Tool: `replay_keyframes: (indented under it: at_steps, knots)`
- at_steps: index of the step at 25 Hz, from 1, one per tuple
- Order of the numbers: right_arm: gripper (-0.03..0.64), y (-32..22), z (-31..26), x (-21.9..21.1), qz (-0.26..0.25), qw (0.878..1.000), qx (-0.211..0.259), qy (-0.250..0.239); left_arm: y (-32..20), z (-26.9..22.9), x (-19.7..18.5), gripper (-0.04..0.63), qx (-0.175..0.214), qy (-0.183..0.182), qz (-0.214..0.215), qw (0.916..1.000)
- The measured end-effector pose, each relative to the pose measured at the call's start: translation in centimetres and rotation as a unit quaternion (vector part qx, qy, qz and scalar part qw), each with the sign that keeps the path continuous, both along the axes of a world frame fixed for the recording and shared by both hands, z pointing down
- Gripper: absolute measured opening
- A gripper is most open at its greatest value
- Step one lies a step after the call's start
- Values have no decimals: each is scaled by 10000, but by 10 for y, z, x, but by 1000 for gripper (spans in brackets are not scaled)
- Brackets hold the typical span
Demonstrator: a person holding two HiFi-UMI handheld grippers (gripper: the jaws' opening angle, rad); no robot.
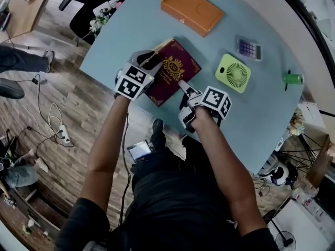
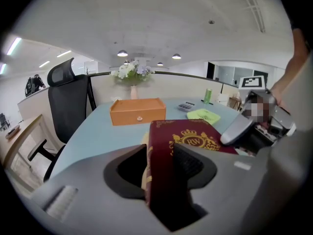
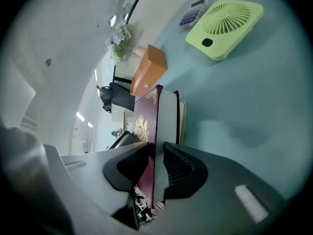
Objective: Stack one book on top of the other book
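Head view: maroon book (image 1: 172, 69) lies over the second book (image 1: 164, 42) on the blue table (image 1: 261, 124).
Left gripper (image 1: 149, 60): clamped on its spine corner.
Right gripper (image 1: 183, 86): pinching its near edge.
Risk: release one side first and you'll probably skew the stack.

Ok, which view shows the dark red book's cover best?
Head view: the dark red book shows nearly whole from above, crest up. The left gripper view shows its cover foreshortened, from the spine end; the right gripper view shows it almost edge-on.
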State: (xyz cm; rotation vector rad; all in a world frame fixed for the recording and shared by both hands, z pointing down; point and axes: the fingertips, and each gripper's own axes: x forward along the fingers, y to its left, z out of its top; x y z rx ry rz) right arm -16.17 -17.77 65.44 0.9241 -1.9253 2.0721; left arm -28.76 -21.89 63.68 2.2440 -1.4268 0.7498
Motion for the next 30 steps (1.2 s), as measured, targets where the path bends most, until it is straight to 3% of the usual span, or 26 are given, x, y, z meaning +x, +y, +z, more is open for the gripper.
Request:
replay_keyframes:
  at_steps: [10,16,25,30]
  knots:
    - [92,-1,2,-14,385,9992,-74,7,-5,-7,-11,221,26,-250,-179,9995]
    - [94,-8,-2,-13,351,9993,111,-1,18,-32,-28,221,213,-93,-406,9989]
    - [94,-35,-69,3,240,9935,1111,-83,57,-111,-36,221,794,319,-375,9956]
    - [94,-35,-135,0,-8,9798,1951,-432,81,-166,-32,219,1229,538,-299,9905]
